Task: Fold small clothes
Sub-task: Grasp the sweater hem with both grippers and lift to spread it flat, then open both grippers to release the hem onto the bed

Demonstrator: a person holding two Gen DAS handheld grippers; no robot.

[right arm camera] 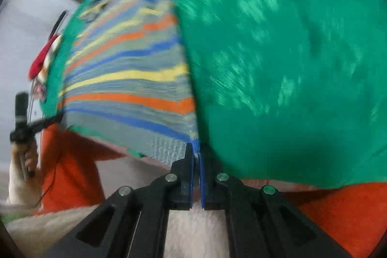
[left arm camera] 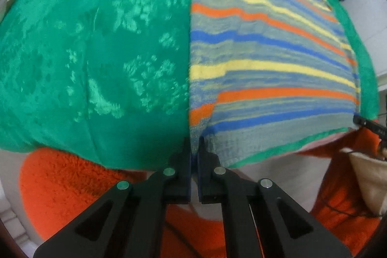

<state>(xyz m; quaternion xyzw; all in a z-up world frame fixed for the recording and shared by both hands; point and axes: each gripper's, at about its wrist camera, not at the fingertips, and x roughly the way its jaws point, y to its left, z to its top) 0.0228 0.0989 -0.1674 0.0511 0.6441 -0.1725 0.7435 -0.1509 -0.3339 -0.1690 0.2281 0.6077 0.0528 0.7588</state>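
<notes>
No text, label, brand, number or sign could be read in either wrist view. The only candidate was a few small pale marks on a black bar at the right edge of the left wrist view, and these were too small and blurred to make out.
</notes>
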